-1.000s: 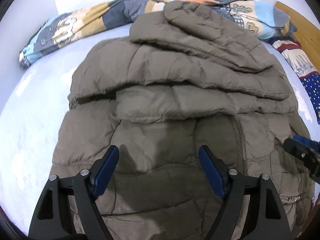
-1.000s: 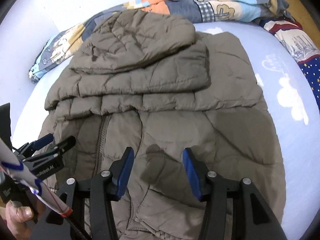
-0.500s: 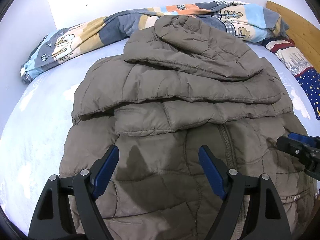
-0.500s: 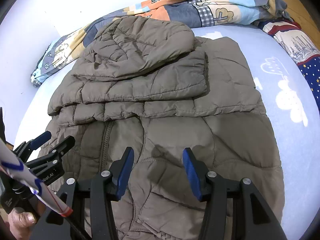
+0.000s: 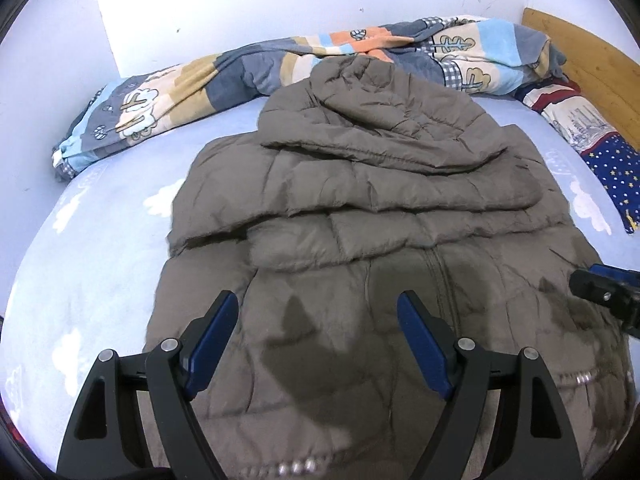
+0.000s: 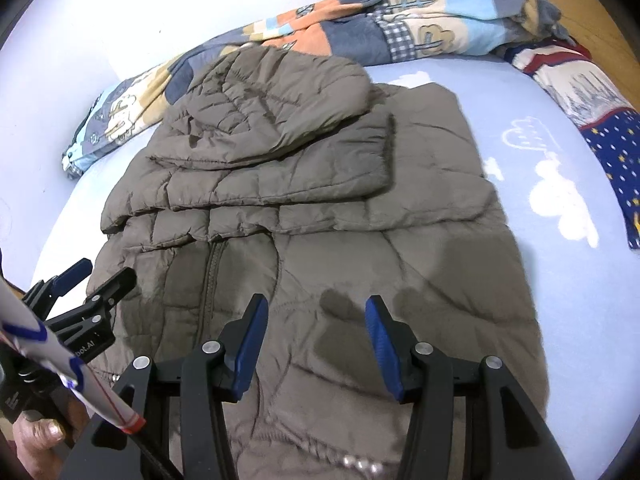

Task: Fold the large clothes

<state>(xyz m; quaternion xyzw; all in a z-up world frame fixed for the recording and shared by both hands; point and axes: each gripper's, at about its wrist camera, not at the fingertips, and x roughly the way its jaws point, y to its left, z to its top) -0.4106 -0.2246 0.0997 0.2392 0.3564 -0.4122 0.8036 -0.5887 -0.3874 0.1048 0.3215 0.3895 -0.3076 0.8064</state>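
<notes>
The brown puffer jacket [image 5: 360, 280] lies flat on the light-blue bed sheet [image 5: 100, 280], hood folded down at the far end, while the left gripper [image 5: 318, 340] and right gripper [image 6: 316, 344] hover above its near hem, jaws spread and empty.

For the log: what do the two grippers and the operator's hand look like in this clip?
Both the left gripper and right gripper are matte black frames with silver rivets and blue-padded jaws. The left one carries partly hidden white lettering. A bare hand shows beside a white sleeve with blue and red lines.
</notes>
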